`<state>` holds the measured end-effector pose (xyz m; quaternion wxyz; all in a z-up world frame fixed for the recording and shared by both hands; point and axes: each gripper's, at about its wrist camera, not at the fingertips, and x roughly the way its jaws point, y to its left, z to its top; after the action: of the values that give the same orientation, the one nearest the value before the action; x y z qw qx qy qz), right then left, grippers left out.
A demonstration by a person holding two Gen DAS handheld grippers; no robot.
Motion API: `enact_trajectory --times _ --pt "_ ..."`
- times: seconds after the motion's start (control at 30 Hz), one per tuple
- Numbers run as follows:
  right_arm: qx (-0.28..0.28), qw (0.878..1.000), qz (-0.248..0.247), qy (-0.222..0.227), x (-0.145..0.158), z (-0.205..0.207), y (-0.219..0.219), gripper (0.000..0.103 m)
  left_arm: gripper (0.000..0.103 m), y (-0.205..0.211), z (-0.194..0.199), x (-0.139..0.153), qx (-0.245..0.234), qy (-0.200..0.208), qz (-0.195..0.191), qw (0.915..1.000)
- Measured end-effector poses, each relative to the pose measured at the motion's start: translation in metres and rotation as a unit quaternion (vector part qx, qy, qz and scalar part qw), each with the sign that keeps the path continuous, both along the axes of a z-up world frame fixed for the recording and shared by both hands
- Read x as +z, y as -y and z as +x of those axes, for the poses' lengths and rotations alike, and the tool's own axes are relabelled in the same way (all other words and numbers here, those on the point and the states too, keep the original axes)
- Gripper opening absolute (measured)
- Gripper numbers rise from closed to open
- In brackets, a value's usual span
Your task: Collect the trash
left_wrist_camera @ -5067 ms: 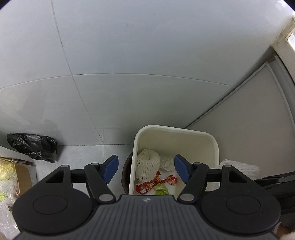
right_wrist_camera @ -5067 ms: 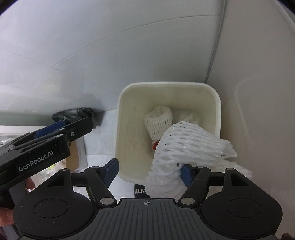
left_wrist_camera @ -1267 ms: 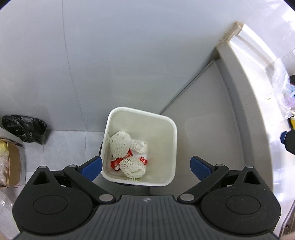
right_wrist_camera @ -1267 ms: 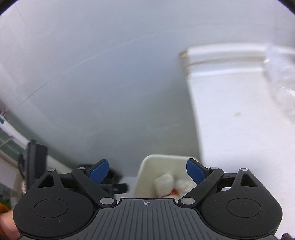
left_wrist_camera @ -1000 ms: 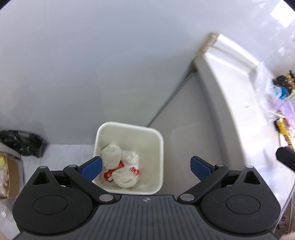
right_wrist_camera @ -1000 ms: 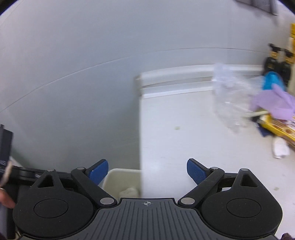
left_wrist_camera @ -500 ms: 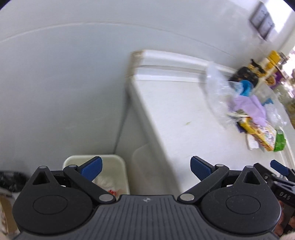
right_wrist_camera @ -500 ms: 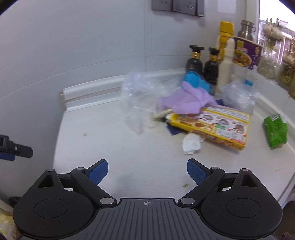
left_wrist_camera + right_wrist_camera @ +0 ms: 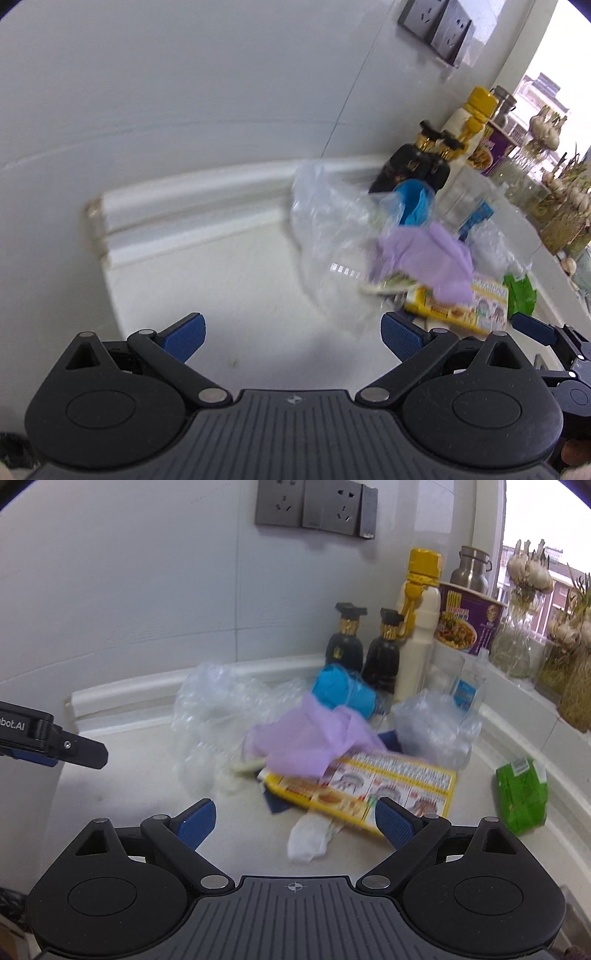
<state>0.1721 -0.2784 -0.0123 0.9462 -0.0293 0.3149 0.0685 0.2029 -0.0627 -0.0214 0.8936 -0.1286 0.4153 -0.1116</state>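
Both tongs [image 9: 291, 334] [image 9: 295, 821] spread above counter [image 9: 140, 794]

Counter tally, counted out from the yellow box [image 9: 364, 788]

1 yellow box; 1 purple bag [image 9: 312, 744] lying over its far corner; 1 white crumpled tissue [image 9: 308, 836] just in front of it; 1 green packet [image 9: 522, 794] well to its right; 2 clear plastic bags, one left [image 9: 210, 723], one behind-right [image 9: 434, 733]; 1 blue cup [image 9: 341, 692] on its side behind the box; 2 dark sauce bottles [image 9: 345, 642] behind that, w/ gold collars; 1 white squeeze bottle [image 9: 419, 627], yellow cap, beside them; 1 purple noodle bowl [image 9: 467, 622]; 1 steel flask [image 9: 472, 568] behind the bowl; 2 wall sockets [image 9: 314, 506] above. Glass jars far right: count unclear. 2 grippers, left [image 9: 291, 334] + right [image 9: 295, 818], both w/ jaws spread wide, nothing between.
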Motion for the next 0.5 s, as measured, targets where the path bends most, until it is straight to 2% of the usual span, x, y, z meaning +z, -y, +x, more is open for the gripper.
enact_trajectory --times 0.17,0.27,0.43,0.5 --pt "-0.002 1.000 0.009 0.011 0.000 0.029 0.003 0.095 0.094 0.005 0.036 0.003 0.000 0.005 -0.028 0.9996" --pt "-0.001 1.000 0.002 0.014 -0.003 0.045 0.000 0.094 0.087 0.011 0.054 0.003 -0.001 0.016 -0.026 0.9995" --pt "0.003 0.999 -0.030 0.019 -0.010 0.065 -0.008 0.092 0.065 0.023 0.078 -0.002 -0.011 0.029 -0.010 0.9995" --pt "0.012 0.999 -0.040 0.015 -0.013 0.070 -0.011 0.085 0.057 0.026 0.084 -0.005 -0.009 0.026 -0.001 0.9996"
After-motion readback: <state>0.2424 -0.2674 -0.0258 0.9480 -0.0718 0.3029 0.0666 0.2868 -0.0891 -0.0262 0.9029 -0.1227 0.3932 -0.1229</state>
